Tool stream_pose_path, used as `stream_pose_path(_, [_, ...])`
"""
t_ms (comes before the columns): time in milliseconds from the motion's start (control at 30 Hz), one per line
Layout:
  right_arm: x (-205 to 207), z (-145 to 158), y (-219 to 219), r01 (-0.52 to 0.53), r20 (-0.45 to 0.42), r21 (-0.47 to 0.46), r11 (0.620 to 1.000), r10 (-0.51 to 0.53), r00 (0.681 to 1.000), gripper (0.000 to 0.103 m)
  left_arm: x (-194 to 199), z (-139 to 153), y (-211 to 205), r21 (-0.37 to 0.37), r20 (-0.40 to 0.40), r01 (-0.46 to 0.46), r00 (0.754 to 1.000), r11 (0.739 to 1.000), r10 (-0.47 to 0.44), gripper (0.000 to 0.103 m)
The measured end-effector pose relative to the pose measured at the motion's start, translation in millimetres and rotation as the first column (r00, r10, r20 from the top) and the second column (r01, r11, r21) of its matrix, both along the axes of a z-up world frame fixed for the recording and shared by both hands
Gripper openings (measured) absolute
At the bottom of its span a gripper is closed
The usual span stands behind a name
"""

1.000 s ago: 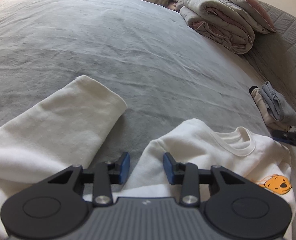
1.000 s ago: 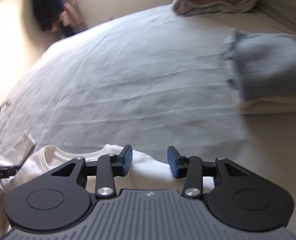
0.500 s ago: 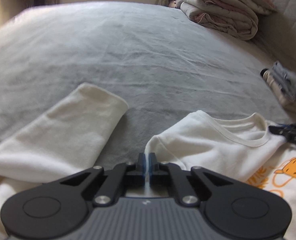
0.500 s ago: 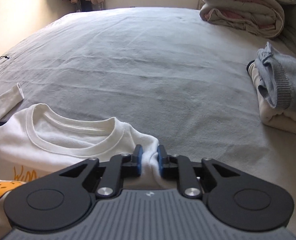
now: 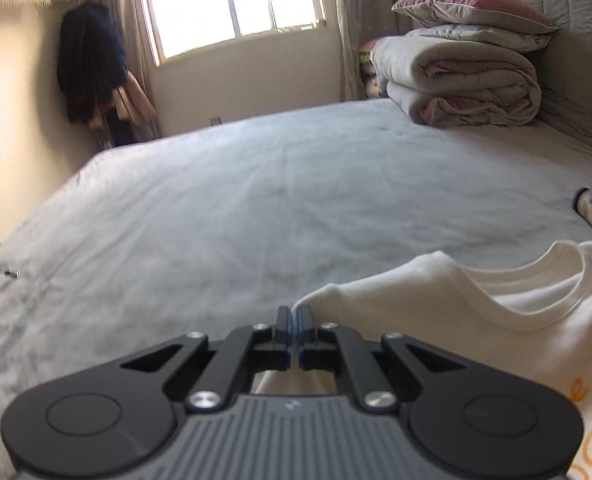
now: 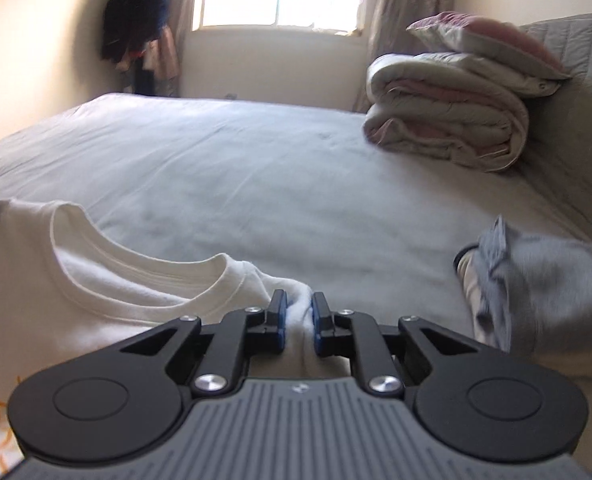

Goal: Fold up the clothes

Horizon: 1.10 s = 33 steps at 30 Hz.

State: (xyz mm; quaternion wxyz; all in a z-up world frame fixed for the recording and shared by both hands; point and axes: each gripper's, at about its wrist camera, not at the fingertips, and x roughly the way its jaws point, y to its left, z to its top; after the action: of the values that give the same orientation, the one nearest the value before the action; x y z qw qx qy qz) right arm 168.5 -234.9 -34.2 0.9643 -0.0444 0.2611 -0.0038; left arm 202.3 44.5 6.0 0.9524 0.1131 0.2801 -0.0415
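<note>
A white sweatshirt point(image 5: 476, 320) with an orange cartoon print hangs lifted over the grey bed point(image 5: 276, 208). My left gripper point(image 5: 294, 332) is shut on its left shoulder, blue pads pinching the thin cloth edge. In the right wrist view the same white sweatshirt point(image 6: 116, 292) shows its ribbed collar, and my right gripper point(image 6: 298, 326) is shut on a bunched fold of the right shoulder. Both grippers point slightly downward over the bed point(image 6: 236, 184). The sleeves and the lower body are hidden below the grippers.
A folded quilt with pillows on top point(image 5: 464, 84) sits at the headboard. A small pile of folded grey and cream clothes point(image 6: 536, 292) lies on the right of the bed. Dark clothes hang by the window corner point(image 5: 92, 68). A cable end point(image 5: 12, 274) lies at the bed's left edge.
Both grippers closed on the sweatshirt's shoulders, then rose and tilted up, lifting the collar off the bed. The spread-out sleeve has dropped out of the left view and the window has come in.
</note>
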Motion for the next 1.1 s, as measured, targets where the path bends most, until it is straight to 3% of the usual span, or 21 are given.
stream_pose_path(233, [48.1, -21.5, 4.0, 0.051, 0.026, -0.041, 0.998, -0.05, 0.998, 0.014, 47.0, -31.7, -17.9, 0.044, 0.024, -0.039, 0.999, 0.998, 0.038, 0.003])
stream_pose_path(467, [72.0, -55.9, 7.4, 0.063, -0.062, -0.034, 0.997, -0.065, 0.996, 0.016, 60.0, -71.2, -19.0, 0.011, -0.038, -0.096, 0.995, 0.995, 0.096, 0.004])
stream_pose_path(567, [70.8, -52.8, 5.9, 0.059, -0.07, -0.02, 0.998, -0.06, 0.996, 0.023, 59.3, -77.1, -12.6, -0.053, -0.073, -0.127, 0.99, 0.991, 0.123, 0.01])
stream_pose_path(667, [61.7, -41.8, 2.7, 0.058, -0.08, 0.015, 0.998, -0.057, 0.995, 0.037, 51.9, -71.3, -2.3, -0.134, -0.105, -0.171, 0.982, 0.976, 0.158, 0.019])
stream_pose_path(733, [49.4, -33.7, -0.7, 0.066, -0.08, 0.044, 0.997, -0.062, 0.995, 0.041, 42.8, -64.1, 3.3, -0.179, -0.127, -0.185, 0.978, 0.966, 0.164, 0.026])
stream_pose_path(767, [42.2, -29.6, -4.0, 0.071, -0.084, 0.06, 0.996, -0.065, 0.994, 0.042, 36.6, -60.5, 5.5, -0.2, -0.14, -0.188, 0.977, 0.962, 0.162, 0.031])
stream_pose_path(933, [6.8, -19.1, -16.1, 0.103, -0.127, 0.126, 0.987, -0.087, 0.988, 0.044, 3.2, -47.0, 16.5, -0.307, -0.227, -0.214, 0.963, 0.927, 0.147, 0.038])
stream_pose_path(1100, [-33.7, -10.9, -21.0, 0.12, -0.173, 0.153, 0.981, -0.093, 0.98, 0.046, -36.2, -36.8, 22.0, -0.344, -0.262, -0.209, 0.958, 0.915, 0.121, 0.044])
